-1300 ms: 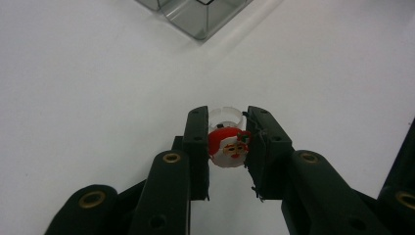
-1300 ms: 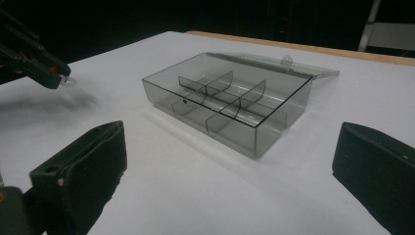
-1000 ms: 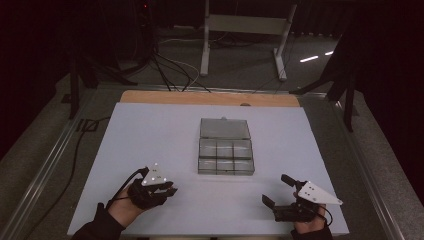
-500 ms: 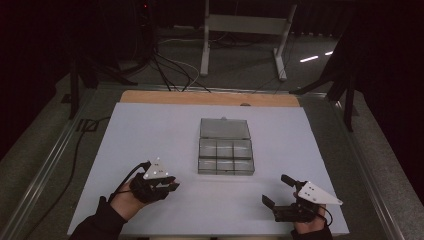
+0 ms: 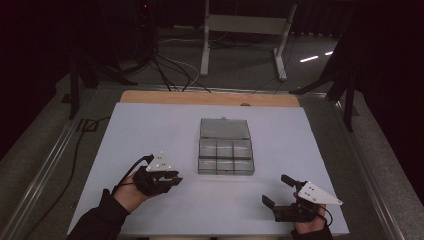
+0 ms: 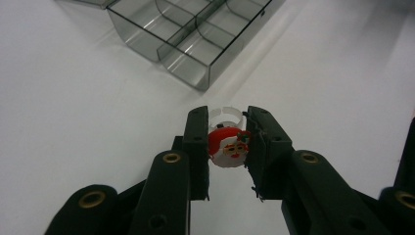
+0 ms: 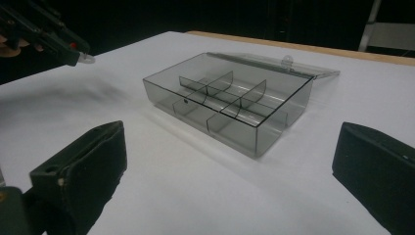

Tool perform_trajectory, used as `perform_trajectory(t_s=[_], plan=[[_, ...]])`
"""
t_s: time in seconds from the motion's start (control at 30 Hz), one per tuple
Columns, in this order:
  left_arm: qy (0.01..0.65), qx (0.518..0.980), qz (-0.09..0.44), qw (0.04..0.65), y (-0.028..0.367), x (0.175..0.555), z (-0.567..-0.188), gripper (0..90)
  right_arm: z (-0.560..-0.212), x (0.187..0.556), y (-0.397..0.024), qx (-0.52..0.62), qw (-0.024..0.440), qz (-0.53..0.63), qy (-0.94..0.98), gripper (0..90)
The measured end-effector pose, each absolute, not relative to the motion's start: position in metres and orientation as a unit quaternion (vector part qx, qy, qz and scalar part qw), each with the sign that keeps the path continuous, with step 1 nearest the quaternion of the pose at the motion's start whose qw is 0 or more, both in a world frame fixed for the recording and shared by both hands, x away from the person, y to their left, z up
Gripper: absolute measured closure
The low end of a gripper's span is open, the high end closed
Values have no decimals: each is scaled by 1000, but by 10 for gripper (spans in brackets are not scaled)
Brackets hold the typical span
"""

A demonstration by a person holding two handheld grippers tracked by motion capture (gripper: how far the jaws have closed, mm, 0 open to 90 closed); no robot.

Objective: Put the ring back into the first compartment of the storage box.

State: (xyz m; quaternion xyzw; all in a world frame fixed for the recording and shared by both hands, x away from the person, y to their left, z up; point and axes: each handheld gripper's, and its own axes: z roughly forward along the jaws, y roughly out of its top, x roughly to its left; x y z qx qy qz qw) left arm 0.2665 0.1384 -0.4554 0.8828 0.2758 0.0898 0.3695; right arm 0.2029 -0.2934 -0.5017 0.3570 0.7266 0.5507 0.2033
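Left side first: the left gripper point(image 5: 172, 176) is held low over the white counter point(image 5: 150, 125), just left of the box point(image 5: 226, 159), with its jaws clamped on a small ring point(image 6: 228, 147). The ring is a red round Santa face on a clear plastic band, pinched at the sides of the face between the two pads, with the band sticking out past the tips. It looks lifted off the counter, though that can't be called for sure from the gripper view.

The grip is thin and on a rounded edge, so the ring could be squirted out or twisted if the jaws are eased unevenly, and it could be bounced off a divider if let go too high.

In the middle, the smoky clear box is lying open, lid flat behind it, six compartments, all seemingly empty.

On the right, the right gripper point(image 5: 278, 192) is parked near the counter's front edge, jaws spread wide, nothing between them.
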Motion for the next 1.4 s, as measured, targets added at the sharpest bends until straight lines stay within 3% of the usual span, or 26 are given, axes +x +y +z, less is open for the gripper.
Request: perform_trajectory(t_s=[1.4], plan=[[251, 869, 67, 422, 111, 318, -434, 728, -502, 203, -293, 357, 201, 550, 728, 0]])
